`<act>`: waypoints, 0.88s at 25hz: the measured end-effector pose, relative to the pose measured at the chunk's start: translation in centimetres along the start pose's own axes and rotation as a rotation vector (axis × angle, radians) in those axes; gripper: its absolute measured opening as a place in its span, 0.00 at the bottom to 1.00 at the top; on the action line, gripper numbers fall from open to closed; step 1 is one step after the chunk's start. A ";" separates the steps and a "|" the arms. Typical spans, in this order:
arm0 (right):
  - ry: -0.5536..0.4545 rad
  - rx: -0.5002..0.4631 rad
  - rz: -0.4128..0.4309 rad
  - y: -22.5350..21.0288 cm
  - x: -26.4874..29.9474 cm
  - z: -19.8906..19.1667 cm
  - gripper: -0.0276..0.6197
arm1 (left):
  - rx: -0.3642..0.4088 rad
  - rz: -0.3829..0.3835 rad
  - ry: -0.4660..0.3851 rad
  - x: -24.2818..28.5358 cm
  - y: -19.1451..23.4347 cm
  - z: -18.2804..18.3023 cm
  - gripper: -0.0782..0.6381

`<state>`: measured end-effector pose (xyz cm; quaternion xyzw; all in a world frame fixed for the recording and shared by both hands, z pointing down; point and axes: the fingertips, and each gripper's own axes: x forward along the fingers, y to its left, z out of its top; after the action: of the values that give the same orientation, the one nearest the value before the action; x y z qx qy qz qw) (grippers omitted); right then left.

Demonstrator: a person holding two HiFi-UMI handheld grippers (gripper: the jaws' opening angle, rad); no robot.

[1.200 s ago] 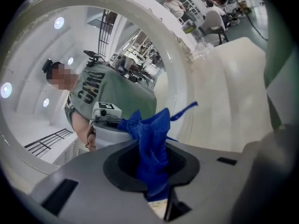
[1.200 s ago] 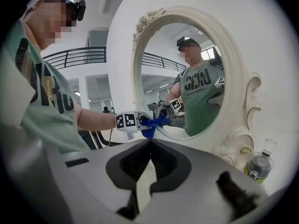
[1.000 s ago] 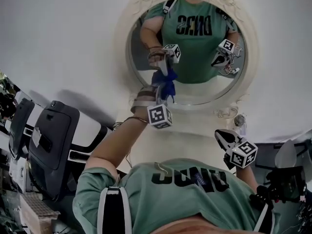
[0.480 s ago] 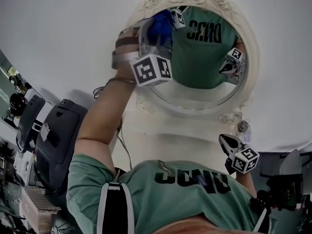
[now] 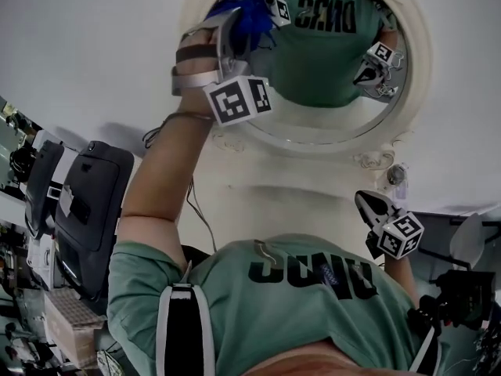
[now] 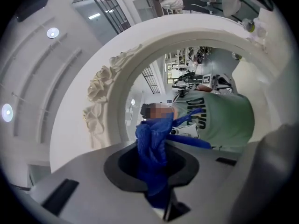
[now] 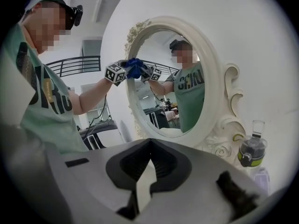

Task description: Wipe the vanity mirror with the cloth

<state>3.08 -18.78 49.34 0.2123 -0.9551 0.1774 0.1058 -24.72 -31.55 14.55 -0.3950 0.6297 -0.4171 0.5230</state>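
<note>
Left claw (image 5: 232, 30) clamped on blue cloth (image 5: 252, 14), cloth pressed against upper left of vanity mirror (image 5: 329, 124), right claw (image 5: 368, 204) low at right, jaws nearly together, empty.

Green short-sleeve T-shirt (image 5: 313, 288) with dark block lettering across the chest. Black strap (image 5: 182, 335) with white edging over the left shoulder. Thin dark cable (image 5: 190, 198) along the left forearm. Left gripper (image 5: 239, 22) and right gripper (image 5: 368, 206) have grey bodies. Each has a white marker cube (image 5: 239, 99) with black squares.
</note>
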 end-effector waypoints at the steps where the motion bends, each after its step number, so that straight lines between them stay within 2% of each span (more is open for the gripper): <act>1: 0.011 0.002 0.000 0.2 -0.1 -0.3 0.05 | 0.017 -0.016 -0.001 -0.8 -1.7 -0.5 0.21; 4: 0.038 -0.001 0.000 0.2 0.0 -0.6 0.05 | 0.066 -0.099 0.012 -3.4 -8.3 -2.5 0.20; 9: 0.072 -0.031 -0.002 0.4 0.4 -0.4 0.05 | 0.120 -0.352 0.109 -9.1 -22.4 -8.0 0.22; 12: 0.084 -0.051 0.002 0.9 0.8 -0.3 0.05 | 0.209 -0.473 0.098 -12.3 -29.9 -9.3 0.22; 14: 0.087 -0.057 -0.001 0.9 1.1 -0.1 0.05 | 0.204 -0.521 0.103 -13.1 -32.8 -8.6 0.22; 16: 0.085 -0.055 -0.003 0.9 1.2 -0.1 0.05 | 0.163 -0.568 0.123 -13.6 -34.5 -8.0 0.22; 22: 0.076 -0.047 -0.011 0.8 0.3 -0.3 0.05 | 0.086 -0.669 0.129 -14.3 -36.4 -6.0 0.22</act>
<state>2.51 -18.04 49.47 0.2083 -0.9531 0.1622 0.1479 -26.42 -29.87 54.03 -0.5300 0.4789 -0.6157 0.3328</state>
